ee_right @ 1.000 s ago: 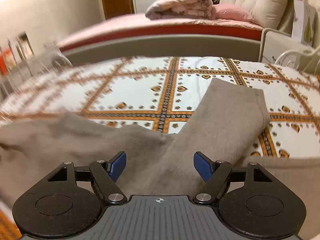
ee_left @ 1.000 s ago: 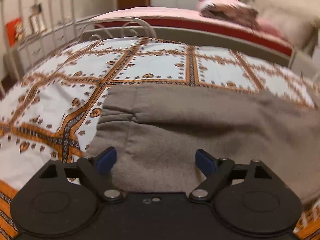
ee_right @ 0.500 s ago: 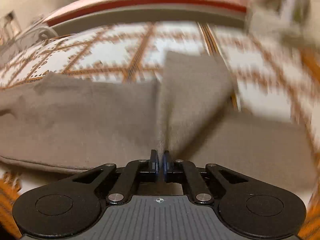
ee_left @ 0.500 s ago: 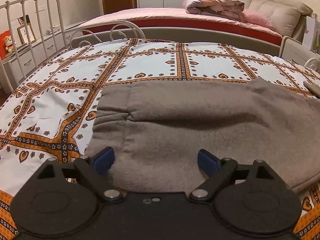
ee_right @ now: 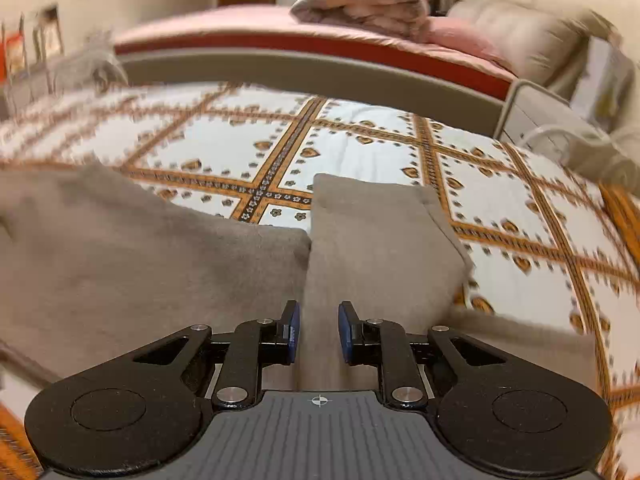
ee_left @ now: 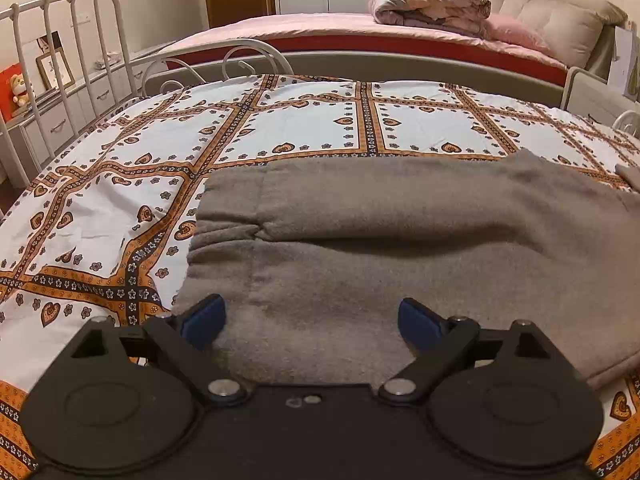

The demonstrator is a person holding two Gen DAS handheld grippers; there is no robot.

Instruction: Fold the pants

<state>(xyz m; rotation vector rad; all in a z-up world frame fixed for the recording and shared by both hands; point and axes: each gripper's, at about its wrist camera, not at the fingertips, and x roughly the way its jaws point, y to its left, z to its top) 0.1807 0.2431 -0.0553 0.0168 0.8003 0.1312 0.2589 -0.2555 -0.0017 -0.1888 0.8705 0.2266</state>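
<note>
Grey pants lie on a patterned bedspread beside a pink bed.

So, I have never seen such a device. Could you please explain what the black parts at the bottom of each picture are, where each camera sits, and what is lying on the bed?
The black parts are tools, not a robot: a person holds one hand-held gripper in each hand, each with two blue-tipped fingers. A fisheye camera on each tool looks forward along those fingers, so one picture comes from the left tool and the other from the right.

On the patterned bedspread lie grey pants. The left view shows their waistband end, the right view the leg part, with one leg bent across.

The left hand-held gripper is wide open above the cloth and holds nothing. The right hand-held gripper has a narrower gap with cloth between its fingers, but the fingers are apart, so it does not pinch it.

Behind is another bed with a pink quilt.
</note>
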